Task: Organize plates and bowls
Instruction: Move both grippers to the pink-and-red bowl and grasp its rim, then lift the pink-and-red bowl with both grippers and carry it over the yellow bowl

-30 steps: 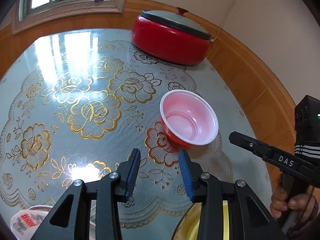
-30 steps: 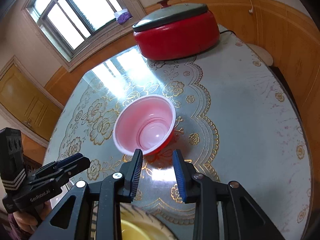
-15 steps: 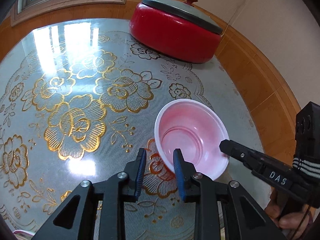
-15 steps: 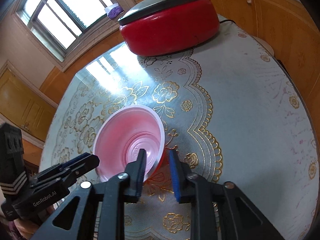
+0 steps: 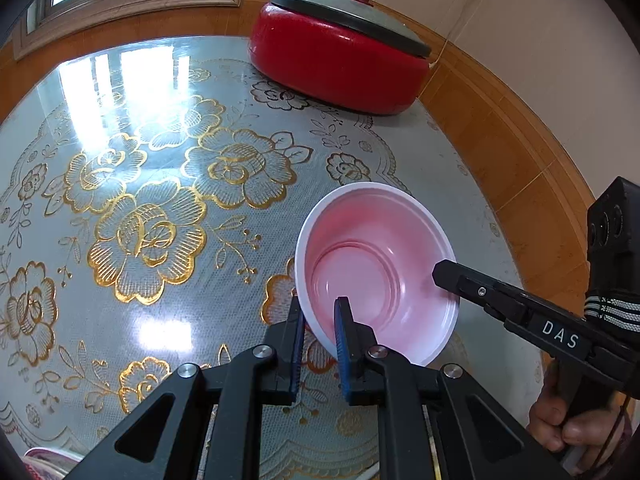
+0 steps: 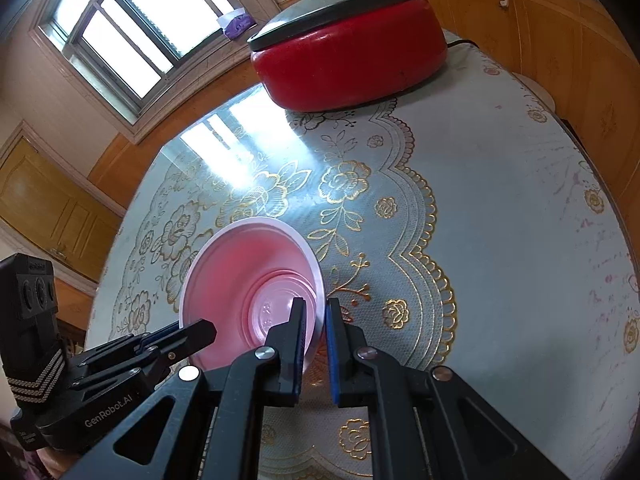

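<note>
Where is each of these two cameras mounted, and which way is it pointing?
Left wrist view: sits on the left gripper, looking down along its fingers at the pink bowl, whose near rim it pinches; the right gripper and a hand show at right.
Right wrist view: sits on the right gripper, clamped on the bowl's opposite rim; the left gripper shows at left.
Both share the bowl, the floral table cover, the red lidded cooker and the window.
</note>
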`<state>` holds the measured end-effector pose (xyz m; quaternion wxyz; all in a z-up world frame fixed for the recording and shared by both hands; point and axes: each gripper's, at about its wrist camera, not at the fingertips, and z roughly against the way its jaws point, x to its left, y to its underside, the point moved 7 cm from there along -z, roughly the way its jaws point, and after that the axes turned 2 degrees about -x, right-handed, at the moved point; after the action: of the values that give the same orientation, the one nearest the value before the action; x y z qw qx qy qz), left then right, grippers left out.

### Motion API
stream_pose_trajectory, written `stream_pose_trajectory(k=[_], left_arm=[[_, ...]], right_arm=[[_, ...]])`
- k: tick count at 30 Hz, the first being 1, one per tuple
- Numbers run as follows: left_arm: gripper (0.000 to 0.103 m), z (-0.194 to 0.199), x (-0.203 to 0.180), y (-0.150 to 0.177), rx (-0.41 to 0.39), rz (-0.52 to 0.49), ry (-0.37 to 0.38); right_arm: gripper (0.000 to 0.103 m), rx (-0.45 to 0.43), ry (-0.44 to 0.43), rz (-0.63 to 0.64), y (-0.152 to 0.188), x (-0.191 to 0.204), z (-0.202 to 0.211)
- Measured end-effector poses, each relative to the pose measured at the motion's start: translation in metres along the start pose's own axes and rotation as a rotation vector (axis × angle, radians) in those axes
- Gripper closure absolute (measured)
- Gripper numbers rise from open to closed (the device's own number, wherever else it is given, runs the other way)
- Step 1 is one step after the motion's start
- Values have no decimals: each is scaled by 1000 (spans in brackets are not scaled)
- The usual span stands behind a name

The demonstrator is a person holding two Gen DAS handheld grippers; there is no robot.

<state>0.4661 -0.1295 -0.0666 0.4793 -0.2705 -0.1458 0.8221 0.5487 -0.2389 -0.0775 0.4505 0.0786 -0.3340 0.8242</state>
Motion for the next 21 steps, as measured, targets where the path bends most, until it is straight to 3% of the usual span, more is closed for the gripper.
stream_pose_trajectory(k=[21], left_arm=[[88,62,-11,33,-63,-46,18]], right_arm=[[95,-53,-39,54,19,30,46]])
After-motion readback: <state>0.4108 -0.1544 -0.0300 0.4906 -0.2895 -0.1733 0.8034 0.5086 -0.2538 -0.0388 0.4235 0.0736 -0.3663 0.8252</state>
